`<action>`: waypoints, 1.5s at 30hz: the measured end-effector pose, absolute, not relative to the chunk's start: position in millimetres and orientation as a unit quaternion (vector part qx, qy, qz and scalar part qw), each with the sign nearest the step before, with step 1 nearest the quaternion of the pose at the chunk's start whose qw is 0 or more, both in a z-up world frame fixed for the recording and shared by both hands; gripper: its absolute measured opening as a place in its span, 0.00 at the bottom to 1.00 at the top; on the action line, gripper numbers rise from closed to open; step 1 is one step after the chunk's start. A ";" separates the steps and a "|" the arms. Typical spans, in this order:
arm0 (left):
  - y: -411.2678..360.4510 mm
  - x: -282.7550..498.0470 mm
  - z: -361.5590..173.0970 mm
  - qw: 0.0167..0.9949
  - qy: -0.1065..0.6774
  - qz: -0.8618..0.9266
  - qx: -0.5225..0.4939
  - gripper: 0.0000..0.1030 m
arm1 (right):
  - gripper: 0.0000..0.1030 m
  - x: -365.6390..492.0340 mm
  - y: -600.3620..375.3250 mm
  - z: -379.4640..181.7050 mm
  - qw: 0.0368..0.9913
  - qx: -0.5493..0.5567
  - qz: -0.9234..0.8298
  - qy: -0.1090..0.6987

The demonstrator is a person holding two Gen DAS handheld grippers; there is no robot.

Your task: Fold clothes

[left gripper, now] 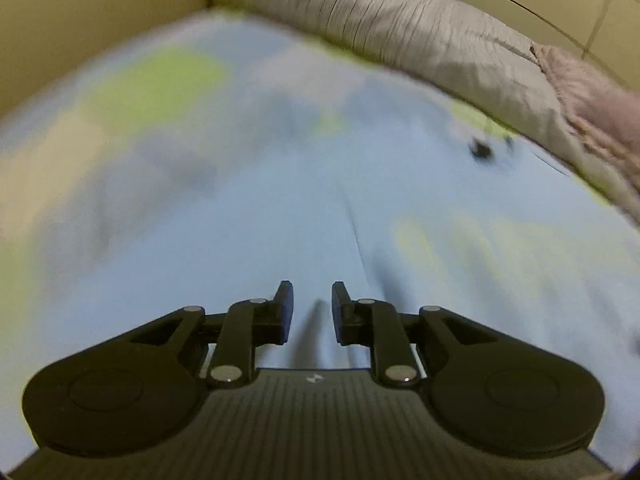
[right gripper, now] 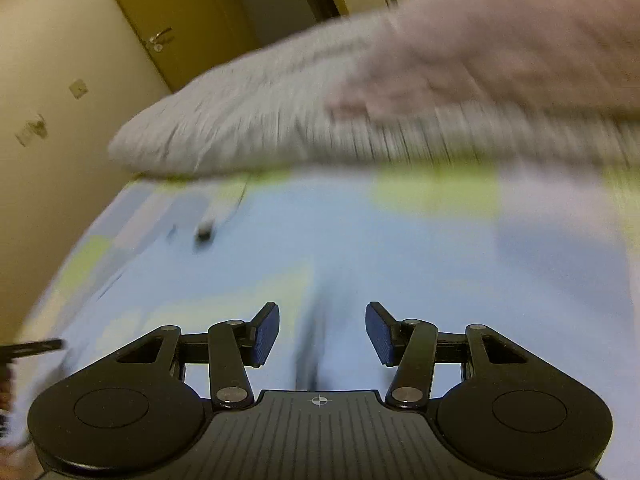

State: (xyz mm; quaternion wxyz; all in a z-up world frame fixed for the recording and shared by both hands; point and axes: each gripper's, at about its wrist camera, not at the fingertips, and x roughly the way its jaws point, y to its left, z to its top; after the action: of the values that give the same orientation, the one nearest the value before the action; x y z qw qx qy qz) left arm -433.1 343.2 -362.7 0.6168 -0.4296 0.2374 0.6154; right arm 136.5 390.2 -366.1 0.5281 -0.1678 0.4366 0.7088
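Clothes perhaps pink heap (right gripper: 500, 40); blue-green bedsheet (left gripper: 280, 220), door (right gripper: 180, 20)

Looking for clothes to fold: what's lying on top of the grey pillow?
A pinkish cloth lies on the grey pillow, over its right part. Blur hides what garment it is, and anything beneath it is covered.

Both wrist views low over the bedsheet (left gripper: 280, 208), facing the shared pillow (right gripper: 248, 120).
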 end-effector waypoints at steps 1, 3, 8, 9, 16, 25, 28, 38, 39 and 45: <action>315.9 -429.6 -362.3 0.609 0.222 0.608 -0.457 0.19 | 0.50 143.6 361.5 -368.7 0.516 -0.164 0.703 0.461; 266.3 -421.1 -362.5 0.598 0.187 0.593 -0.506 0.27 | 0.50 147.0 306.9 -373.9 0.501 -0.154 0.680 0.513; 197.6 -392.7 -374.3 0.571 0.077 0.568 -0.588 0.37 | 0.50 141.2 237.5 -406.5 0.487 -0.054 0.612 0.621; 191.8 -386.5 -380.5 0.568 0.053 0.561 -0.600 0.42 | 0.50 139.7 227.0 -414.8 0.484 -0.030 0.596 0.640; 188.8 -361.8 -401.9 0.547 -0.039 0.551 -0.630 0.06 | 0.08 122.9 249.8 -434.2 0.478 0.021 0.558 0.678; 155.7 -403.3 -298.3 0.563 0.116 0.603 -0.552 0.07 | 0.08 153.4 218.8 -327.1 0.511 -0.106 0.546 0.656; 158.5 -388.9 -323.6 0.530 0.208 0.593 -0.569 0.20 | 0.22 141.4 213.8 -348.6 0.510 -0.199 0.516 0.659; 138.4 -389.6 -373.4 0.508 0.107 0.621 -0.587 0.37 | 0.42 142.1 199.2 -395.7 0.535 -0.087 0.567 0.620; 138.5 -389.1 -371.5 0.515 0.107 0.619 -0.582 0.19 | 0.42 139.9 200.6 -396.5 0.535 -0.092 0.571 0.616; 134.0 -373.3 -351.1 0.574 0.172 0.607 -0.522 0.06 | 0.13 138.1 200.5 -381.7 0.537 -0.123 0.573 0.606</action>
State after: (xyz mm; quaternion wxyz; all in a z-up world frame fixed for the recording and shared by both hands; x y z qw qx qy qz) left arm -373.3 134.0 -351.1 0.5742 -0.5221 0.1721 0.6067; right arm 138.1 200.5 -381.7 0.5372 -0.1228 0.6063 0.5733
